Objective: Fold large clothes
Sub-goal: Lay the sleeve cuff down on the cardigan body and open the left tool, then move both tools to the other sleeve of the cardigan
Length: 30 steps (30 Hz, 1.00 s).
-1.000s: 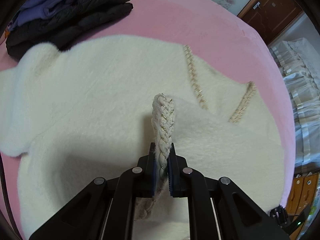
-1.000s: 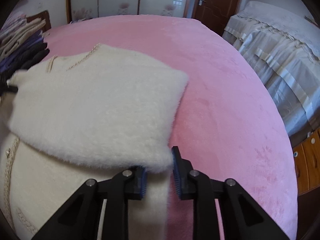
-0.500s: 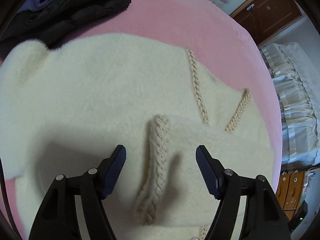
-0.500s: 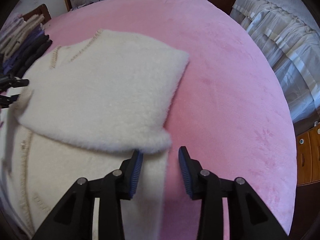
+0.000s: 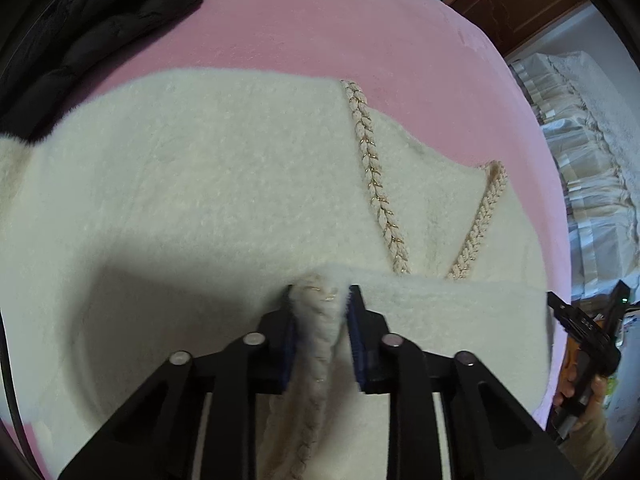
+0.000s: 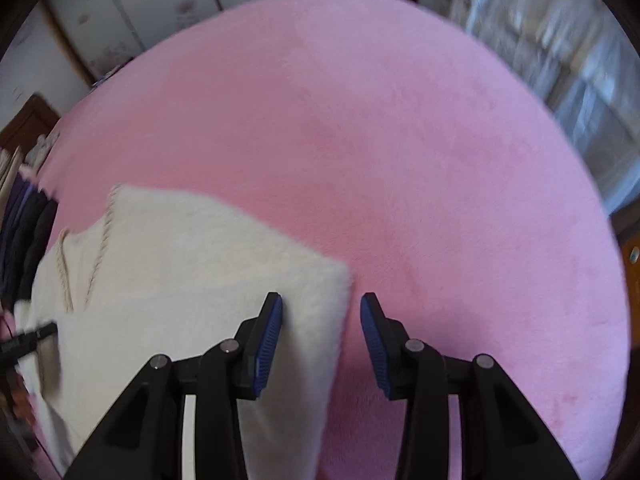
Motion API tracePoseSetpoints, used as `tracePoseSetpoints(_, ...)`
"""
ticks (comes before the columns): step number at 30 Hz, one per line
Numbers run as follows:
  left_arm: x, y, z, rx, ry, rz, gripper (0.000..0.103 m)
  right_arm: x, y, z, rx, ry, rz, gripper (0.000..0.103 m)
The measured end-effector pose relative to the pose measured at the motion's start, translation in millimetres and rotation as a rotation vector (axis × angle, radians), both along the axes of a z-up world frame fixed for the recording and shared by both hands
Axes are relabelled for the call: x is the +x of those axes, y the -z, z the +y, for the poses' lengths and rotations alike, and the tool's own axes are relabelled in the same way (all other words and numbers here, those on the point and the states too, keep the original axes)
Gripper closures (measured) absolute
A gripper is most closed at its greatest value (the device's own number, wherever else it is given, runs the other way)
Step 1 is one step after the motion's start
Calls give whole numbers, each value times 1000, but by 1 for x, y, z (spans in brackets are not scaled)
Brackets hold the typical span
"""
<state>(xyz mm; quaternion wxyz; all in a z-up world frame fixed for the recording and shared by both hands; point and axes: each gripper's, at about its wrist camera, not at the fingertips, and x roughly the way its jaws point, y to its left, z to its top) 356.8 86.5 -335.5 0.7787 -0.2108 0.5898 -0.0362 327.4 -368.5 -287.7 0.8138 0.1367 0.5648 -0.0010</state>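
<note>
Two risks apply, and the larger concerns the cream fleece garment (image 5: 208, 184), which lies spread on the pink bed cover (image 6: 400, 140) with one panel folded across it. If you pull before both sides are secured, the folded panel will drag and skew. Your left gripper (image 5: 320, 300) has just closed onto the braided trim (image 5: 316, 320); that bulky trim may slip free under tension. Your right gripper (image 6: 320, 312) stands apart, having just widened, straddling the garment's edge (image 6: 340, 300) without pinching it.
</note>
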Motion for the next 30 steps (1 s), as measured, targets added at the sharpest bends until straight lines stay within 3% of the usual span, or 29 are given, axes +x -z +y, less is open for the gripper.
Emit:
tracePoseSetpoints(2, -2, 0, 2, -2, -9, -3, 88, 3, 3, -7, 80, 0, -4, 65)
tracePoseSetpoints(3, -3, -1, 0, 8, -9, -7, 89, 4, 2, -7, 85, -8, -8, 72)
tracePoseSetpoints(4, -4, -3, -2, 24, -6, -15, 89, 4, -1, -6, 69, -31, -18, 87)
tracePoseSetpoints(6, -8, -10, -5, 71, 4, -50, 90, 1, -13, 1, 0, -91, -66, 90)
tracePoseSetpoints(9, -11, -21, -16, 165, 26, -117, 91, -14, -39, 27, -187, -214, -207, 92)
tracePoseSetpoints(11, -12, -16, -18, 198, 20, -119, 91, -17, -41, 37, -284, -259, -252, 92)
tracePoseSetpoints(15, -13, -3, -17, 216, 2, -120, 90, -12, -7, 33, -354, -243, -182, 92)
tracePoseSetpoints(18, -12, -5, -19, 239, -4, -125, 86, -14, -1, 36, -391, -231, -172, 89)
tracePoseSetpoints(19, -12, -7, -22, 236, -9, -122, 82, -15, -3, 37, -401, -220, -165, 88)
tracePoseSetpoints(21, -13, -15, -19, 249, -34, -108, 63, -18, -14, 40, -395, -195, -163, 83)
tracePoseSetpoints(22, -15, -22, -17, 270, -53, -111, 45, -20, -22, 41, -389, -188, -170, 81)
tracePoseSetpoints(23, -20, -31, -15, 330, -83, -130, 40, -23, -30, 46, -387, -184, -183, 81)
tracePoseSetpoints(25, -32, -42, -15, 464, -105, -154, 40, -35, -48, 55, -394, -191, -213, 81)
tracePoseSetpoints(28, -40, -46, -10, 671, -115, -68, 40, -58, -74, 70, -367, -221, -252, 81)
tracePoseSetpoints(30, -52, -54, -2, 670, -139, -27, 40, -74, -91, 81, -357, -246, -273, 81)
